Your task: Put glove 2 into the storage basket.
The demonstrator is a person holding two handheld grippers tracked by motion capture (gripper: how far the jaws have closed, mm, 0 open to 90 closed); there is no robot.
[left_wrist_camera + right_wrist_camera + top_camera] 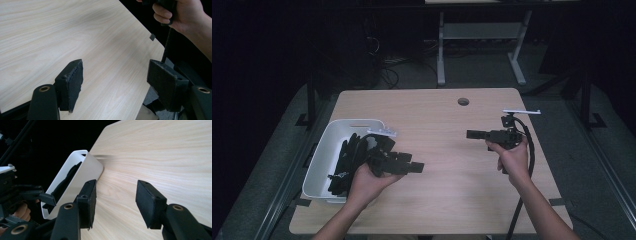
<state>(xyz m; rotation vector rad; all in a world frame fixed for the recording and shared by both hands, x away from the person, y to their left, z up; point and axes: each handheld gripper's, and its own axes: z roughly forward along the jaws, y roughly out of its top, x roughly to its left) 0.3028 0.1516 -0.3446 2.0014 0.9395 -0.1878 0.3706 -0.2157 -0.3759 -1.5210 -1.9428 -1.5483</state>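
The white plastic bin [323, 156] with rounded corners and a slotted handle in its rim is sitting at the left edge of the pale wood-grain table [447, 165], and dark, flat black strap-like pieces [346, 160] are lying piled inside it. From the high view the pile is reading as a tangle of matte black shapes, too dim to tell apart. In the right gripper view the bin [85, 173] is showing its smooth, glossy curved outer wall, with one black piece [65, 181] leaning along the inside.

The left gripper [414, 167] is hovering just beside the bin's near right side, pointing across the table, with the left hand [367, 182] wrapping its handle. In the left gripper view its two black jaws with rough foam-like pads [75, 82] are standing wide apart with nothing but bare table [75, 37] between them.

The right gripper [472, 134] is sitting well apart from the bin, over the right half of the table, pointing left toward it, gripped by the right hand [512, 160], with a thick black cable [528, 150] trailing down past the wrist. In the right gripper view its square black pads [147, 200] are standing wide open, empty, above the grained table [162, 157]. That view is also catching the left gripper [47, 198] at its left edge, while the left gripper view is catching the right hand [180, 15] at its top right.
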